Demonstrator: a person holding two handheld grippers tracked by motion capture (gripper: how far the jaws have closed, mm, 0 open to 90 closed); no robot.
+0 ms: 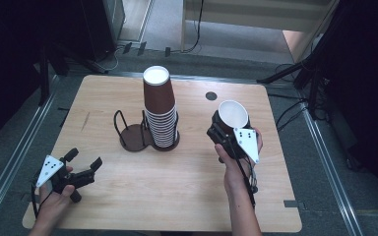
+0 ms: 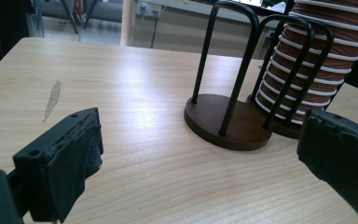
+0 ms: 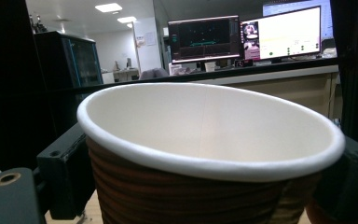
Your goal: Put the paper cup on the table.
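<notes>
Cup (image 1: 233, 115) sits pinched upright in the right gripper (image 1: 225, 132), lifted just right of the holder (image 1: 137, 136) and its inverted stack (image 1: 160, 110). Left gripper (image 1: 82, 165) waits spread, near-left of the holder. Next call, likely: flip it, cap the stack.

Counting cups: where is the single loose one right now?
High view: the loose cup is mouth-up in the right gripper, right of the stacked cups.

A lab or office: lit monitors (image 3: 244, 37) on a counter, ceiling light panels (image 3: 108, 7).
</notes>
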